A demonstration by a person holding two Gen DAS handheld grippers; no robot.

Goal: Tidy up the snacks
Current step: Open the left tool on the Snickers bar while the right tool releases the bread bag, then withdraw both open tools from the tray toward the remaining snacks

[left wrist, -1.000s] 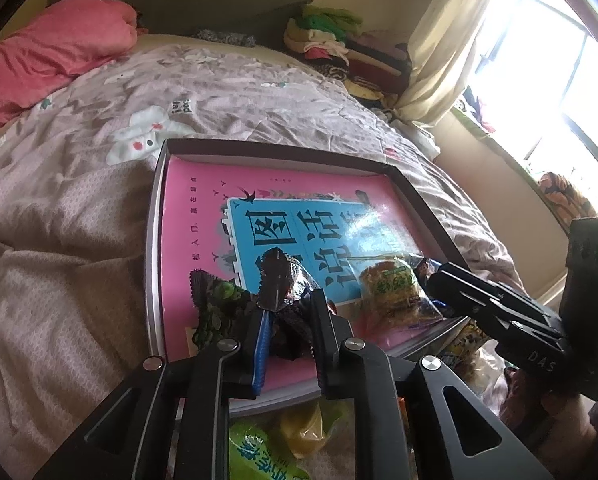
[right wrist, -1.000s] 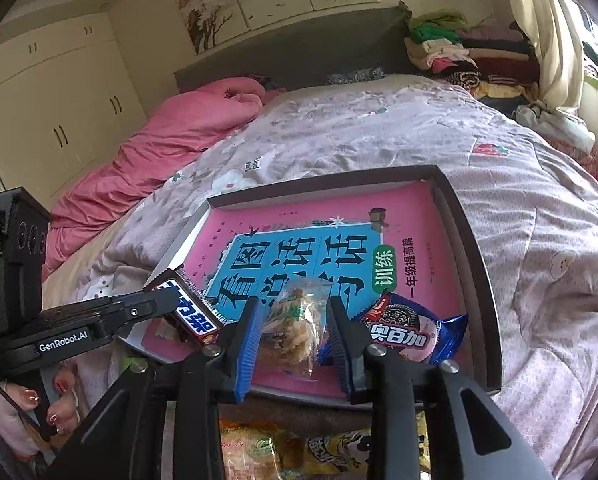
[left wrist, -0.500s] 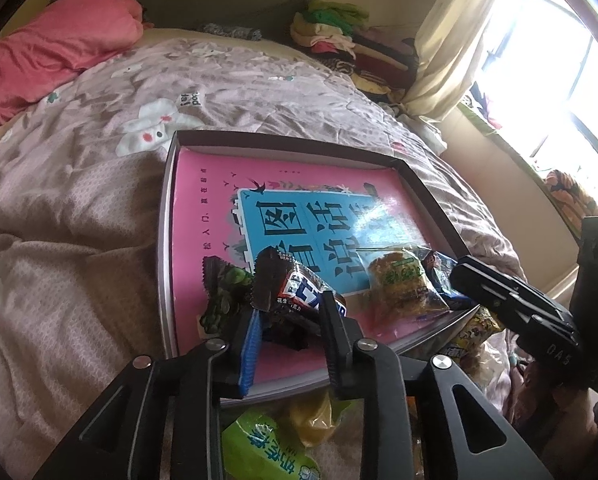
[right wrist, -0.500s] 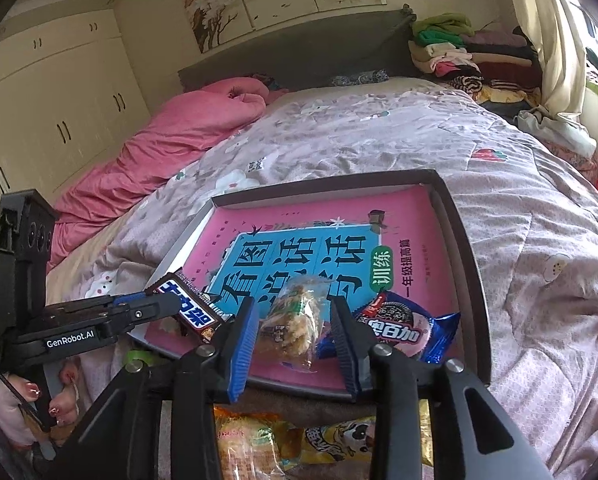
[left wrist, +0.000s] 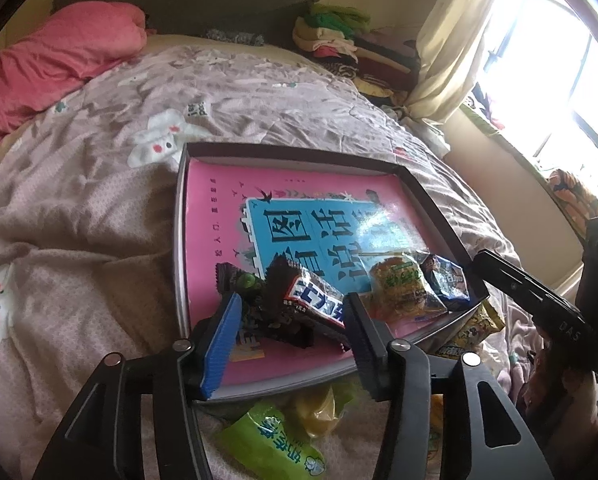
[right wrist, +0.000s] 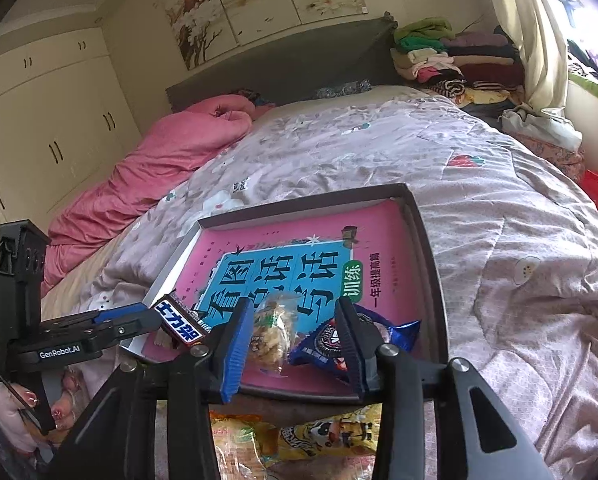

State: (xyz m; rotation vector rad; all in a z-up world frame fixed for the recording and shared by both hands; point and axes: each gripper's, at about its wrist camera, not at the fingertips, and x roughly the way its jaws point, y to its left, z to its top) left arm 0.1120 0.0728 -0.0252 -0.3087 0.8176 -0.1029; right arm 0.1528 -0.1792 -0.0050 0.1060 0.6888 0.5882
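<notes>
**Snacks gathered at the near edge of the tray on the bed**

A bed [right wrist: 379, 148] in a mauve patterned quilt fills both views, with a pink duvet [left wrist: 55, 64] at upper left. On the quilt lies a dark-rimmed tray [right wrist: 427, 240] lined by a pink and blue book [left wrist: 227, 216].

At lower centre of the left wrist view, the left gripper [left wrist: 291, 320] has just been opening. Its fingers stand apart around a Snickers bar [left wrist: 315, 300], lying in the tray without being pinched.

In the right wrist view, the right gripper [right wrist: 295, 336] has also just been opening. A clear biscuit packet [right wrist: 271, 332] sits between its fingers, seemingly free. A blue cookie packet [right wrist: 327, 344] lies just right of it.

More snack bags [right wrist: 323, 436] lie on the quilt below the tray.
</notes>
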